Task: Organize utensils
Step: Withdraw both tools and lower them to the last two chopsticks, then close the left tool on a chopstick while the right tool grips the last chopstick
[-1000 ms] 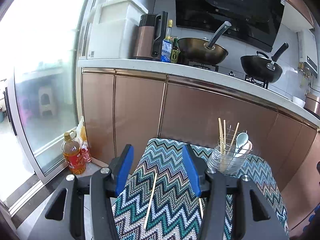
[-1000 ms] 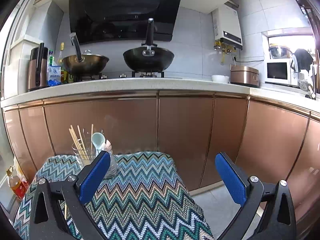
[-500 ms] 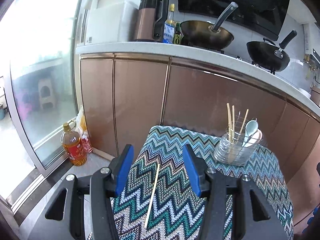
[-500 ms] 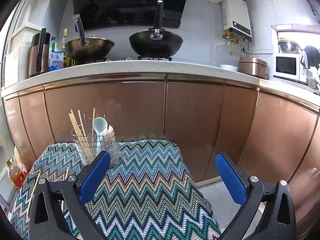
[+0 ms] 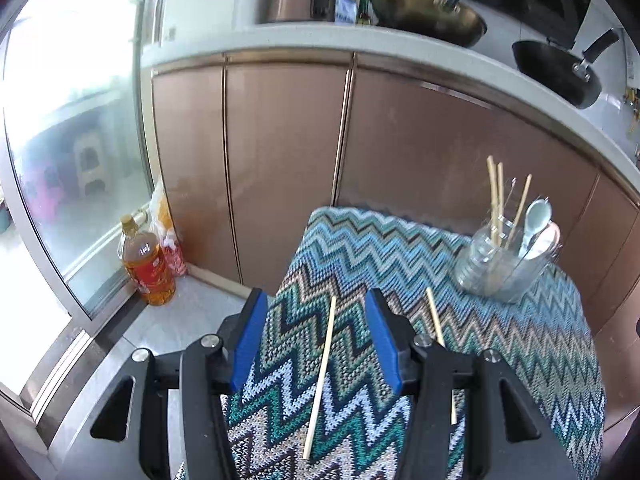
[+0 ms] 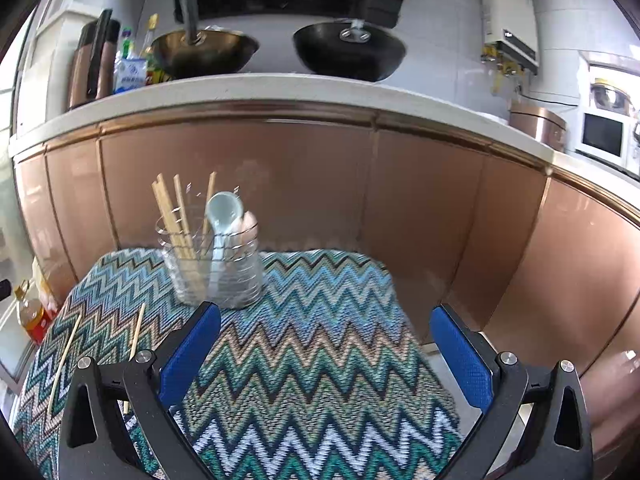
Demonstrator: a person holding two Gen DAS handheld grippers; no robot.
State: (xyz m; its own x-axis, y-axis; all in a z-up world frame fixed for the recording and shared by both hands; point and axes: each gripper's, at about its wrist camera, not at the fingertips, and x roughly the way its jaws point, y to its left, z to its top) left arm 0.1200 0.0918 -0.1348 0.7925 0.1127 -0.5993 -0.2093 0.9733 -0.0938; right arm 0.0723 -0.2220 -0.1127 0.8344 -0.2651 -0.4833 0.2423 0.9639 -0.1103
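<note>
Hiding the second chopstick (image 5: 434, 314) partly, the left gripper (image 5: 316, 342) gapes.

Bright window (image 5: 60, 92) glare, slight blur, fisheye-warped edges.

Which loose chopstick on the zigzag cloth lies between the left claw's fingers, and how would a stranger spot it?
Find the zigzag-patterned knitted cloth over the table before the copper cabinets. Two pale wooden chopsticks lie flat on it, short of the clear utensil holder. Yours is the left-hand chopstick, fully visible between the blue pads; the other chopstick is partly hidden.
</note>
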